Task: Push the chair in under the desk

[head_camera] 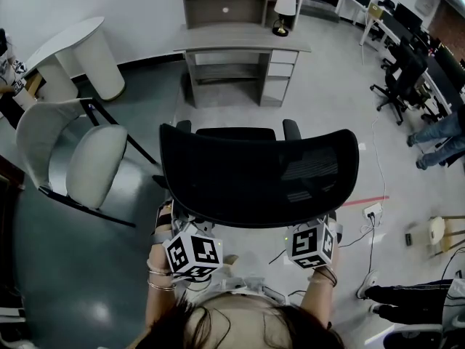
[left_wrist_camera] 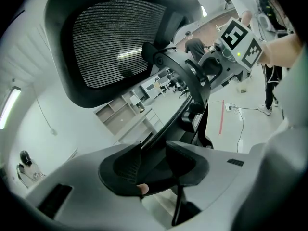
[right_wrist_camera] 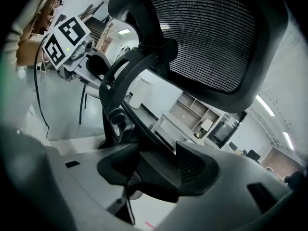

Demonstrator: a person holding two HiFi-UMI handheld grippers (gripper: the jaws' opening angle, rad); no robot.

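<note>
We hold a black office chair with a mesh back, a curved rim and two armrests. It stands on the pale floor, facing the grey desk's worktop and well apart from it. Our left gripper and right gripper each clamp the backrest's lower rim.

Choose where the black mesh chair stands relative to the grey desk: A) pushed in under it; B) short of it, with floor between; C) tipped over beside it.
B: the head view shows bare floor between the black mesh chair and the grey desk.
</note>
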